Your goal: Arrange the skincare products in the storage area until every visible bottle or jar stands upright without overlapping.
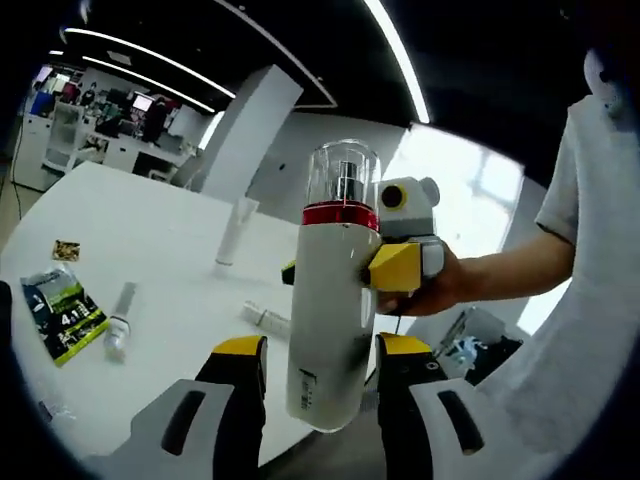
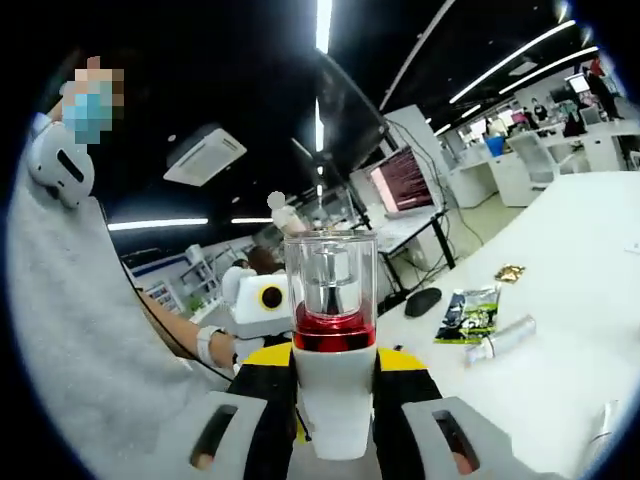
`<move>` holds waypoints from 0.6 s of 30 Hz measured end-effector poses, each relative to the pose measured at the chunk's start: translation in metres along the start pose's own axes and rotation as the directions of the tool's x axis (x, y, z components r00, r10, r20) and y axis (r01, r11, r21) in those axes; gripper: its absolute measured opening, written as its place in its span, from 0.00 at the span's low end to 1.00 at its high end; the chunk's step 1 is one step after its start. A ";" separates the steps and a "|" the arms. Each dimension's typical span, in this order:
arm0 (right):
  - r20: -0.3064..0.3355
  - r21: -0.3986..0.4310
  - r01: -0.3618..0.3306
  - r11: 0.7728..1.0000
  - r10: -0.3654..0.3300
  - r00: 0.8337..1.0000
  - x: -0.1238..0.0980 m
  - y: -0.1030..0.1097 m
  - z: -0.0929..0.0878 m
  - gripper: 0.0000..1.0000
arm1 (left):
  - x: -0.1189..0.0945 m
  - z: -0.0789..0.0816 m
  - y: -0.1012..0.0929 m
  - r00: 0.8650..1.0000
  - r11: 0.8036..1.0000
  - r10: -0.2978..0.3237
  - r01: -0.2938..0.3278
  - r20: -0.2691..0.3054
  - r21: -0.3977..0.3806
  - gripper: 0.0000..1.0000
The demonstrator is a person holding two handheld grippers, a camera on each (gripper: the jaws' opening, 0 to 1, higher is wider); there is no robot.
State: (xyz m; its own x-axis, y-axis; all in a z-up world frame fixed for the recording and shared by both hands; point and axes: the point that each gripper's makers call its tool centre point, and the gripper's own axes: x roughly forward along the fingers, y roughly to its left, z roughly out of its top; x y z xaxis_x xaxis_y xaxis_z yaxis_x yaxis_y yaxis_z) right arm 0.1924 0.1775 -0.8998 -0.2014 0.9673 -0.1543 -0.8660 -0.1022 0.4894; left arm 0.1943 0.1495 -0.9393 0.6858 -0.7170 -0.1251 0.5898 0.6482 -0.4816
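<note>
Right now you have the white pump bottle (image 1: 333,300) with the red band and clear cap lifted off the table (image 1: 160,260), caught between both tools. In the left gripper view its lower body sits between your left gripper (image 1: 322,385) jaws, which look closed against its sides, though the contact itself is hard to see. At about three o'clock on the bottle the right gripper (image 1: 398,266) presses its yellow tips on the upper body, just under the red band. In the right gripper view the right gripper (image 2: 335,385) pinches the bottle (image 2: 333,340) firmly, cap pointing up. My advice: let one tool carry it, probably the right, and loosen the other gently so the bottle does not twist. Keep it vertical as you lower it, and choose bare tabletop well apart from the small tube (image 1: 119,322) at nine o'clock, the green sachet (image 1: 62,315) beside it and the tall clear tube (image 1: 234,232) standing farther back. Set the base flat before spreading the jaws, since a tall narrow bottle will likely tip easily.
</note>
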 end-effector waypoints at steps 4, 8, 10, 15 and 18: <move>-0.005 -0.004 -0.022 1.000 0.022 1.000 0.000 0.005 -0.001 0.21 | 0.000 -0.001 -0.006 0.999 0.999 -0.032 0.032 -0.006 0.003 0.33; -0.010 -0.005 -0.030 1.000 0.030 0.999 -0.001 0.006 -0.002 0.21 | 0.001 -0.002 -0.009 0.999 0.999 -0.047 0.047 -0.009 0.006 0.31; -0.009 -0.003 -0.034 0.999 0.034 0.999 -0.001 0.007 -0.002 0.21 | 0.001 -0.002 -0.015 0.997 0.998 -0.071 0.070 -0.009 -0.003 0.28; -0.008 -0.002 -0.063 0.998 0.063 0.998 -0.002 0.013 -0.001 0.21 | 0.000 -0.002 -0.019 0.995 0.995 -0.096 0.096 -0.006 -0.020 0.28; -0.002 0.004 -0.074 0.997 0.074 0.997 -0.003 0.016 -0.001 0.21 | 0.001 -0.002 -0.021 0.993 0.993 -0.116 0.115 -0.012 -0.038 0.28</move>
State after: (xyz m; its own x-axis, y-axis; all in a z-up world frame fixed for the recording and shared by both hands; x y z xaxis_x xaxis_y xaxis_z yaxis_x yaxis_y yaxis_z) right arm 0.1790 0.1728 -0.8923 -0.2661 0.9565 -0.1193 -0.8469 -0.1728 0.5029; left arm 0.1813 0.1346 -0.9309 0.6076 -0.7904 -0.0789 0.6484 0.5509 -0.5255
